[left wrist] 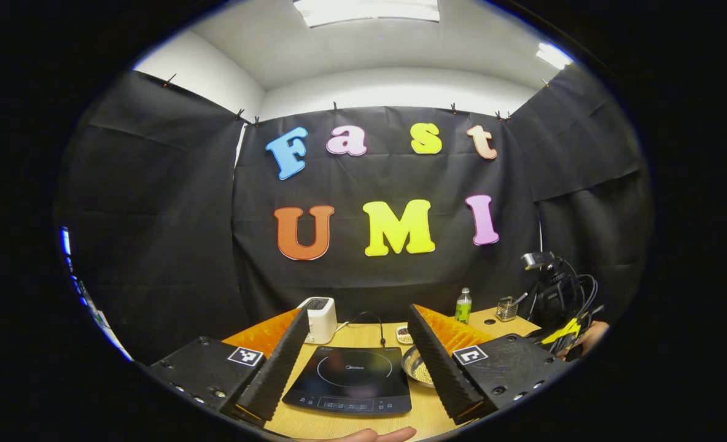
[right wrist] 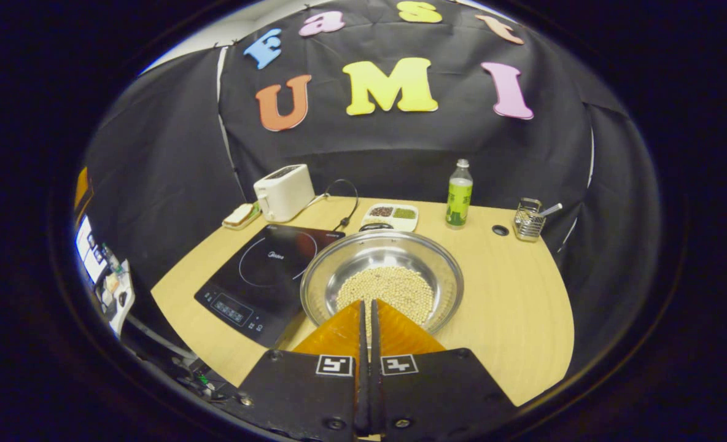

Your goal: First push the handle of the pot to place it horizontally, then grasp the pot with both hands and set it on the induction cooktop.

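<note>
Right gripper view: right gripper (right wrist: 368,307) fingers pressed together, tips over near rim of pot (right wrist: 382,279); pot holds pale beans, sits mid-tabletop (right wrist: 523,307) just right of induction cooktop (right wrist: 259,270). Toaster (right wrist: 283,191), green bottle (right wrist: 459,195) along far edge. Left gripper view: left gripper (left wrist: 358,344) fingers spread wide, framing induction cooktop; pot rim partly hidden behind one finger.

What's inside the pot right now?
The pot holds a layer of small pale round grains across its bottom. The right claw, shut, hangs in front of the near rim, hiding part of the grains there.
</note>
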